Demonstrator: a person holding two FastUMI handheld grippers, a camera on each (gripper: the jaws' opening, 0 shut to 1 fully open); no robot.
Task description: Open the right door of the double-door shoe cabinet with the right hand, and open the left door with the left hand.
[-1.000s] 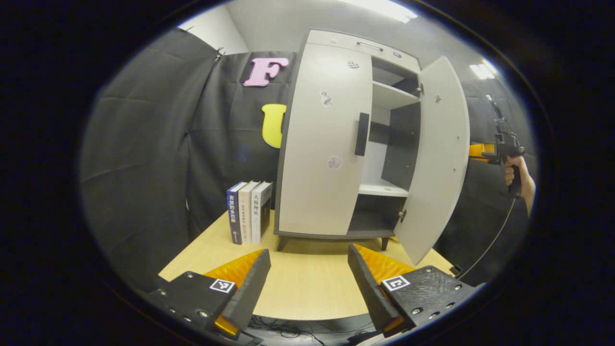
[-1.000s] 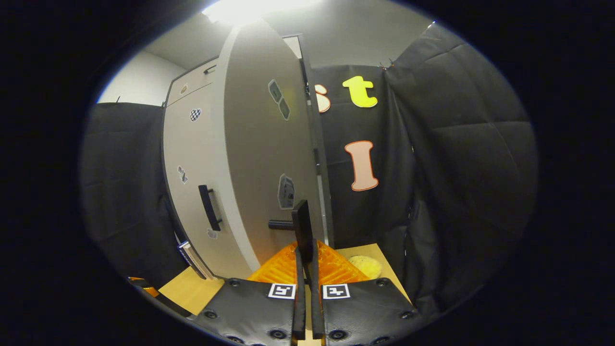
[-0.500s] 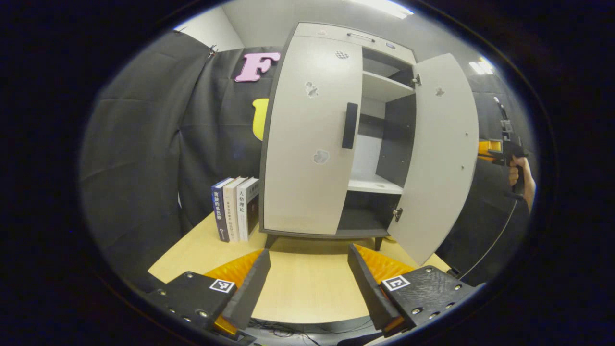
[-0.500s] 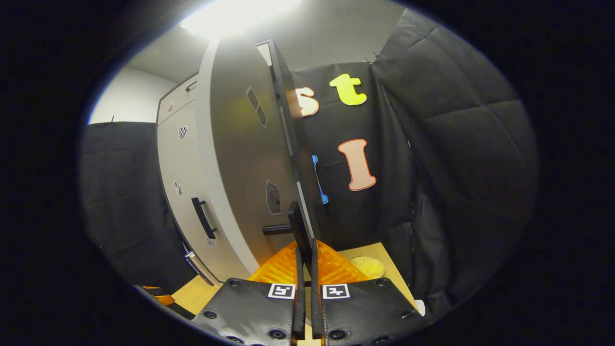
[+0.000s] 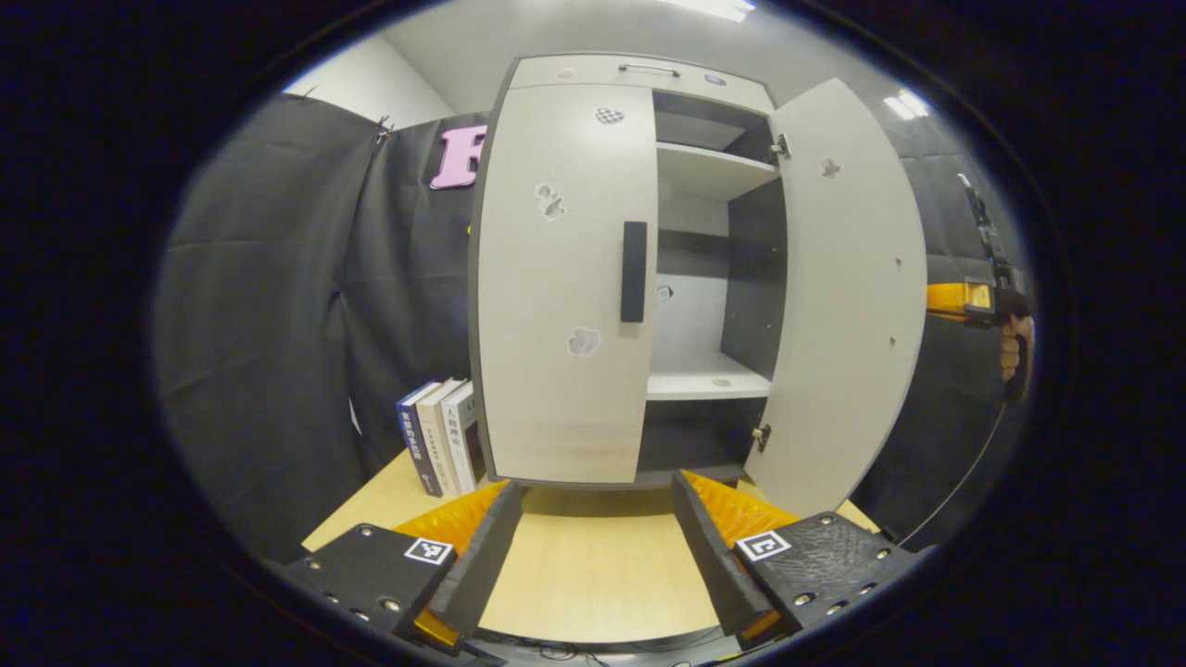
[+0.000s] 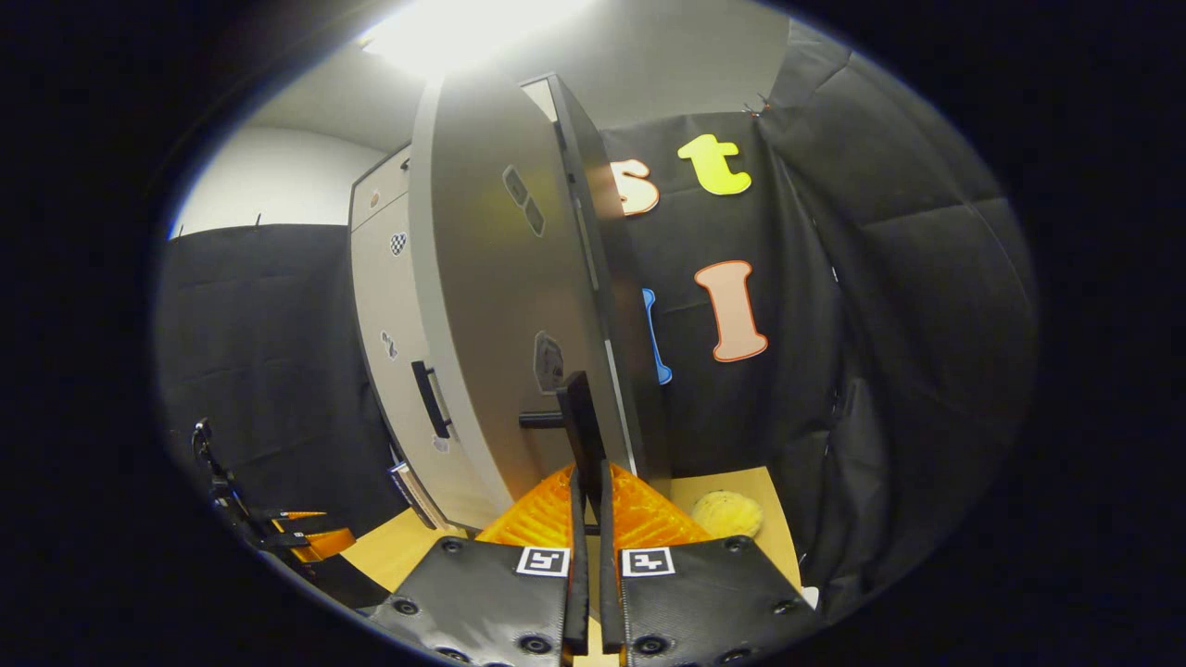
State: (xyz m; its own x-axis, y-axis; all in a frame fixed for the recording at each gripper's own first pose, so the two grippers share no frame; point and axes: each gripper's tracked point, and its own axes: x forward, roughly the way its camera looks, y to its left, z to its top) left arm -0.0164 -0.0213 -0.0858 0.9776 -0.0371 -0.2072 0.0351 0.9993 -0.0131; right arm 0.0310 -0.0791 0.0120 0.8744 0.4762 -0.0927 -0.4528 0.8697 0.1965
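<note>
Nearer now, left gripper (image 5: 590, 547) faces shut left door (image 5: 561, 278); books (image 5: 440, 446) beside.

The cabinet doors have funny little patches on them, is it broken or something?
Not clearly broken. The left door has a few small stuck-on or scuffed patches, too small to tell which. It hangs straight and shut. The right door stands open, its handle pinched in the right gripper. Nothing spilled.

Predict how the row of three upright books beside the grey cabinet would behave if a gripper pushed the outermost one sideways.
The three upright paperback books stand on the wooden tabletop with no bookend in sight, so the outer one would probably tip. Toward the grey shoe cabinet, they would likely lean against it. They look thin, probably light.
</note>
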